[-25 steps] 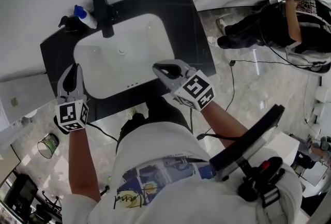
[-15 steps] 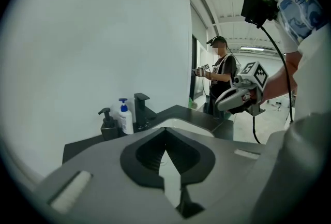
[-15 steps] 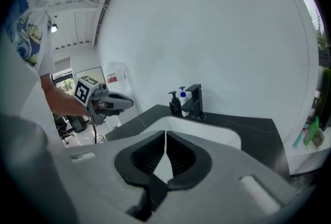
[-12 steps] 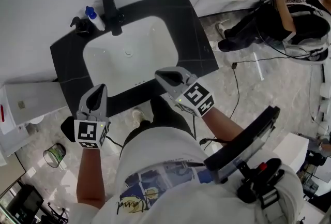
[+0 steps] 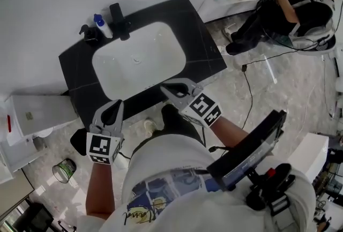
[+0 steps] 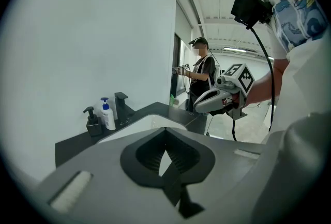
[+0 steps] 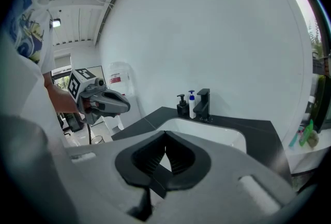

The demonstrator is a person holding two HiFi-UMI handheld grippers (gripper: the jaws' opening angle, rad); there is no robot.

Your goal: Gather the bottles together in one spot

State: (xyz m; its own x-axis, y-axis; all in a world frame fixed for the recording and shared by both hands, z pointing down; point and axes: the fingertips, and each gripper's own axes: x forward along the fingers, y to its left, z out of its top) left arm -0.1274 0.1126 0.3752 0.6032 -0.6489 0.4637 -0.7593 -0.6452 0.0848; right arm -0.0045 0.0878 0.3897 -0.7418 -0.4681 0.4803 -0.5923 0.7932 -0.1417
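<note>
While hovering at lower centre with left gripper [image 5: 113, 107] and right gripper [image 5: 167, 88] both pressed together and empty, note the white bottle [image 5: 102, 26] and black pump bottle [image 5: 88, 34] standing just beside each other at upper left, next to the faucet [image 5: 119, 17] on the black counter [image 5: 203, 43]. Judge gathering likely done; for any nudge, spread jaws early, approach low, grip bodies rather than pumps.

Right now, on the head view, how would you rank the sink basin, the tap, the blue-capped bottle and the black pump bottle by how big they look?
1. sink basin, by far the largest
2. tap
3. blue-capped bottle and black pump bottle: both look small and too alike to rank
</note>
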